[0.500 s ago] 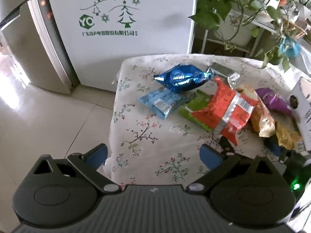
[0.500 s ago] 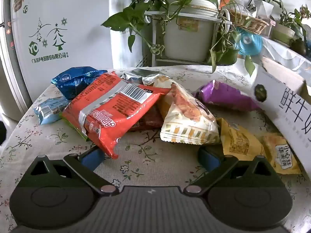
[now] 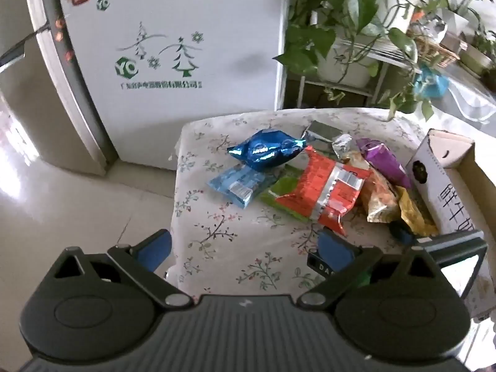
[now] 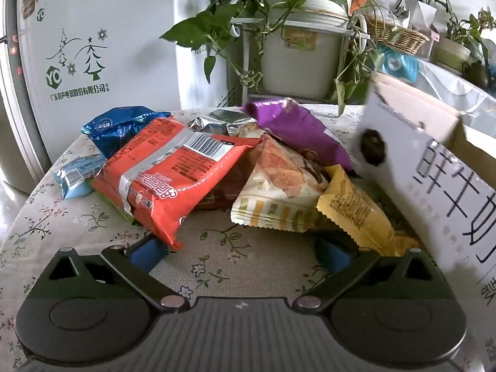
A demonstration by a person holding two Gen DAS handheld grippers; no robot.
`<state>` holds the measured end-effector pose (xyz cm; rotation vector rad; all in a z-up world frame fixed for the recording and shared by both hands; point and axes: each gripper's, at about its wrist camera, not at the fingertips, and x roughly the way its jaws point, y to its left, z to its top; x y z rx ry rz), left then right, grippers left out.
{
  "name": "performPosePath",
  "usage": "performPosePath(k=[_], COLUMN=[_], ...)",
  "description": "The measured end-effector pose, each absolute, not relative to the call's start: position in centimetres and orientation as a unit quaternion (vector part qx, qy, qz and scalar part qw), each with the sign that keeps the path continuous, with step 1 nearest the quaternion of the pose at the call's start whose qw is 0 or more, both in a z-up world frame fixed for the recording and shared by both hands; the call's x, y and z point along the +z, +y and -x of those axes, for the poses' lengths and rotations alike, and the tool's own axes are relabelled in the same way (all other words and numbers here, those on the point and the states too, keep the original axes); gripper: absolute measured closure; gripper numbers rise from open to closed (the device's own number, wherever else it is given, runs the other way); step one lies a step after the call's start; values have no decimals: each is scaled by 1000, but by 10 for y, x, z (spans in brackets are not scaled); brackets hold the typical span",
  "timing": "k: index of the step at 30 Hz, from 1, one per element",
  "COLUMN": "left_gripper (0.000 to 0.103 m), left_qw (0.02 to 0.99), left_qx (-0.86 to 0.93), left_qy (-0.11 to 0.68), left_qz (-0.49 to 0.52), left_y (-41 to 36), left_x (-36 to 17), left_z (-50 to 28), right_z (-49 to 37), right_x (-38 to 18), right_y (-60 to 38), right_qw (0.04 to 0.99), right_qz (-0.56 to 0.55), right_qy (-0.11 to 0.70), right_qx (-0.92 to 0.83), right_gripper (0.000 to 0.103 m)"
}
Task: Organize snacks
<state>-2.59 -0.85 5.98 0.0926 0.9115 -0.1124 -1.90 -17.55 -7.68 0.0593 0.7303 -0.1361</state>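
mostly buried green packet (image 3: 280, 190) under red packet (image 4: 173, 170), carton (image 4: 434, 167) cropped, both grippers gaping, empty

A green packet (image 3: 280, 190) shows only as an edge beneath the red packet (image 3: 322, 187) on the table, its print hidden. The white carton (image 4: 434, 170) at right runs off the frame, its lettering cut short. A silver wrapper (image 4: 217, 119) at the far side lies mostly buried. The refrigerator's (image 3: 173, 46) small print blurs beyond reading.
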Motion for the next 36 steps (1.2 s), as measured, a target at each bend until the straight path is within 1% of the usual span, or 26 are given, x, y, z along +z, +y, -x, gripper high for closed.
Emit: performPosePath(k=[4,9,14,23,36], left_gripper=[3,3,3,3,3], left_qw=[896,888,884,878,886], left_qx=[-53,-52,-49,-50,-55], left_qy=[437,454,464,475,459], left_qz=[-61,-63,-36,-27,-23], left_y=[-7,4,7,0,-2], left_x=[55,45,38,32,38], left_z=[27,27,27,22,26], right_z=[20,20,20,20,20], right_x=[-77,-77,-77,-77,-77], right_y=[-176,-176,-175,-175,-175], right_qw=[931,931,931,931,931], right_qz=[-29,-30,-30,-30,-30], right_qy=[357,357,357,357,357], right_qx=[-67,-67,-67,-67,-67], right_gripper=[0,0,0,0,0])
